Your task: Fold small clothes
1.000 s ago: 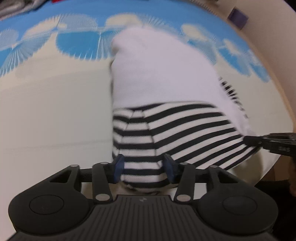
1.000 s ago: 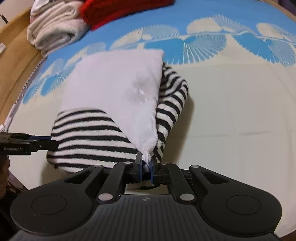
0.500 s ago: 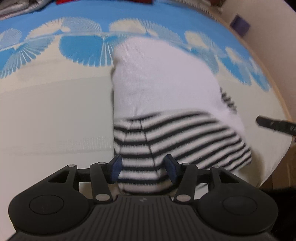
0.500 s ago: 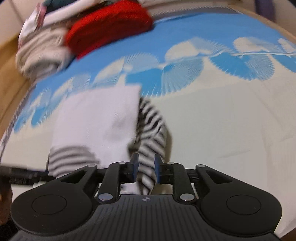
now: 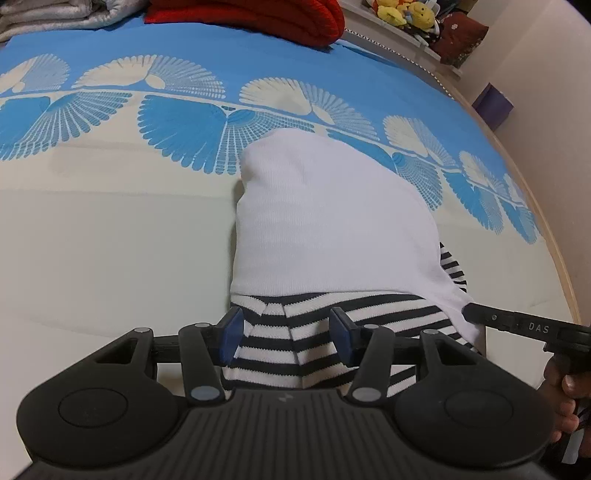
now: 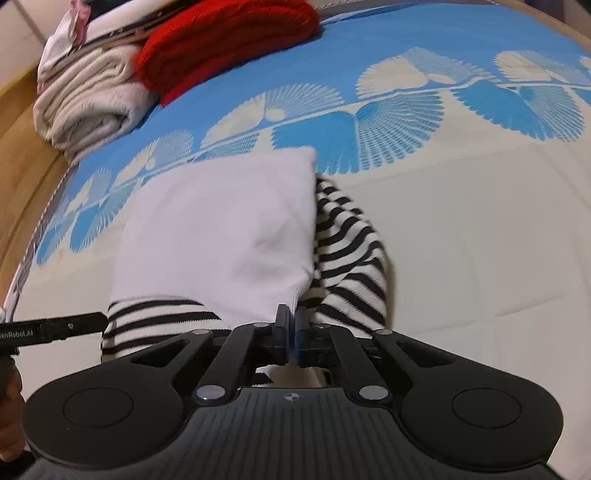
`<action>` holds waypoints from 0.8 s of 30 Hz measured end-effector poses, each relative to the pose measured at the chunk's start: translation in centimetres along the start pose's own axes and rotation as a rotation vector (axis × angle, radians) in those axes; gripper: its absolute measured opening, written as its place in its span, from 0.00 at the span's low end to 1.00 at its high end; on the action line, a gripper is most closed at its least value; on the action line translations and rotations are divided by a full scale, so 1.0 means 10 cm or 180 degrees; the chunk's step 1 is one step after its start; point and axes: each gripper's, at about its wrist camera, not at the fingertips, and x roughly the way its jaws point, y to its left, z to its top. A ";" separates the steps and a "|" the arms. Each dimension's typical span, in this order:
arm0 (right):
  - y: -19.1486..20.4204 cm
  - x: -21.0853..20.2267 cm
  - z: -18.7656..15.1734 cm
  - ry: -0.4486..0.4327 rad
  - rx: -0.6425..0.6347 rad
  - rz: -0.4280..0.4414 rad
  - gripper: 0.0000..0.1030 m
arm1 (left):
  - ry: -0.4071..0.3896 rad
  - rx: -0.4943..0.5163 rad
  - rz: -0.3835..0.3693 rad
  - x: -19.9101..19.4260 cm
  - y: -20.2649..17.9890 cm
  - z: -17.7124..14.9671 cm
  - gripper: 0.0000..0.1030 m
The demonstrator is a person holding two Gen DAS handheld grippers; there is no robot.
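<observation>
A small garment lies on the bed sheet [image 5: 110,240], white panel [image 5: 325,221] on top, black-and-white striped part [image 5: 295,343] at the near end. My left gripper [image 5: 286,332] is open, its blue pads either side of the striped fold. My right gripper [image 6: 291,332] is shut at the near corner of the white panel [image 6: 221,240], beside the striped sleeve [image 6: 351,258]; whether fabric is pinched between the pads is unclear. The right gripper's fingers [image 5: 517,325] show at the garment's right corner in the left wrist view.
A red knit [image 6: 221,40] and folded beige clothes [image 6: 88,99] are stacked at the far end of the bed. The wooden bed edge [image 5: 554,258] runs along the right. Plush toys [image 5: 402,13] sit on a shelf beyond.
My right gripper opened and lifted off the white corner half a second ago, and is now shut again at that corner. My left gripper stayed open around the striped fold.
</observation>
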 end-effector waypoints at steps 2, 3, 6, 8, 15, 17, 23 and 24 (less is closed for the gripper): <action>-0.08 0.07 0.00 0.0137 0.0090 -0.0094 0.00 | 0.0116 0.0075 0.0098 0.10 -0.02 -0.01 0.56; -0.10 0.10 -0.02 0.0200 0.0124 -0.0121 0.00 | 0.0237 0.0132 0.0173 0.18 -0.03 -0.03 0.58; -0.04 0.14 -0.04 0.0226 0.0027 -0.0188 0.00 | 0.0300 0.0149 0.0294 0.23 -0.05 -0.05 0.63; 0.02 0.15 -0.05 0.0224 -0.0023 -0.0221 0.01 | 0.0213 0.0064 0.0268 0.16 -0.05 -0.04 0.61; -0.01 -0.01 -0.06 0.0119 -0.0144 -0.0410 0.30 | 0.0310 0.0251 0.0400 0.16 -0.08 -0.11 0.70; -0.02 -0.09 -0.07 0.0064 -0.0282 -0.0498 0.48 | 0.0246 0.0337 0.0485 0.14 -0.12 -0.12 0.73; -0.03 -0.51 -0.15 -0.0286 -0.0649 -0.0741 0.48 | -0.0364 0.0408 0.0835 -0.40 -0.25 -0.19 0.83; -0.01 -0.62 -0.17 -0.0364 -0.0710 -0.0762 0.48 | -0.0472 0.0419 0.0828 -0.52 -0.29 -0.22 0.84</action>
